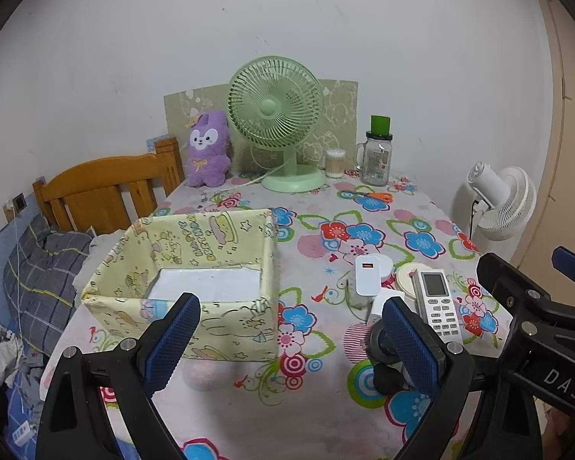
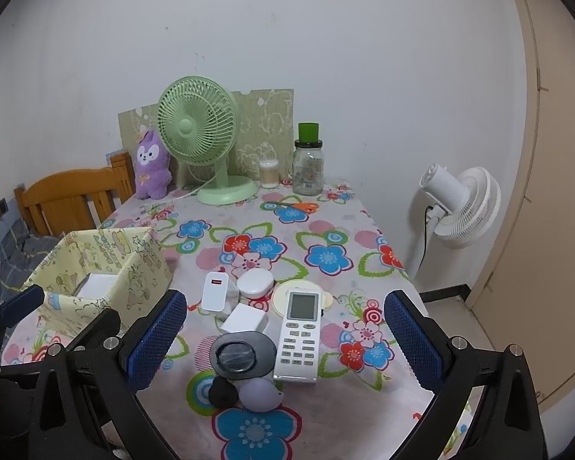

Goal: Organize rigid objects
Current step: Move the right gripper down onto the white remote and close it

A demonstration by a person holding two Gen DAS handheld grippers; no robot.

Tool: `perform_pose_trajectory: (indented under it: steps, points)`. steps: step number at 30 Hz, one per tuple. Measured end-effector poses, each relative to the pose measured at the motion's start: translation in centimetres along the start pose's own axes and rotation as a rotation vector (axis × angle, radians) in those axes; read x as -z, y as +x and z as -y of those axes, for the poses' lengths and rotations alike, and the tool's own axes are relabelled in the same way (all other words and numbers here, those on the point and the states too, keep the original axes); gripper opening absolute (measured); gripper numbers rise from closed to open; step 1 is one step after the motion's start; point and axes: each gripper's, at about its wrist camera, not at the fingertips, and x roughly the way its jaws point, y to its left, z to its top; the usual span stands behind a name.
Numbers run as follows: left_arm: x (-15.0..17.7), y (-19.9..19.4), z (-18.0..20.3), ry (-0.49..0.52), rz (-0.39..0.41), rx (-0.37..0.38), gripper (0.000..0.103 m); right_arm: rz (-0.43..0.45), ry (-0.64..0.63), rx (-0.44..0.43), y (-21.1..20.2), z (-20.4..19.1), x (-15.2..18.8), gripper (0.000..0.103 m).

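yellow box (image 1: 195, 268) at the table's (image 2: 326, 237) left edge, holding one white item (image 2: 96, 283). remote (image 2: 301, 335), chargers (image 2: 214, 291) and dark lid (image 2: 239, 354) clustered near the front edge, outside it. left gripper (image 1: 291, 345) and right gripper (image 2: 287, 341): jaws spread wide, holding nothing.

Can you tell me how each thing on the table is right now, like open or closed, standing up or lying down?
yellow box: open, upright.
remote: lying flat, screen up.
white charger: propped up, leaning.
green fan: standing, blades look still.
glass jar: upright, lid on.
scissors: lying flat, closed.
left gripper: open, empty.
right gripper: open, empty.
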Motion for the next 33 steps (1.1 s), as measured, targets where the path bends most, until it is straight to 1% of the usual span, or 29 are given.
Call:
perform_pose_trajectory:
  steps: [4, 10, 20, 27, 33]
  points:
    - [0.2, 0.8, 0.7, -0.002, -0.02, 0.018, 0.097, -0.016, 0.003, 0.0, 0.8, 0.6, 0.2, 0.103]
    - [0.6, 2.0, 2.0, 0.012, -0.045, 0.021, 0.097, -0.039, -0.001, 0.013, 2.0, 1.3, 0.7, 0.103]
    - [1.4, 4.5, 4.6, 0.045, -0.108, 0.053, 0.097, -0.102, -0.003, 0.029, 4.6, 2.5, 1.7, 0.097]
    - [2.0, 6.3, 5.5, 0.066, -0.149, 0.058, 0.097, -0.155, -0.004, 0.021, 6.8, 2.7, 2.4, 0.093]
    - [2.5, 7.2, 6.0, 0.074, -0.181, 0.076, 0.097, -0.203, -0.001, 0.024, 8.7, 2.9, 3.0, 0.089]
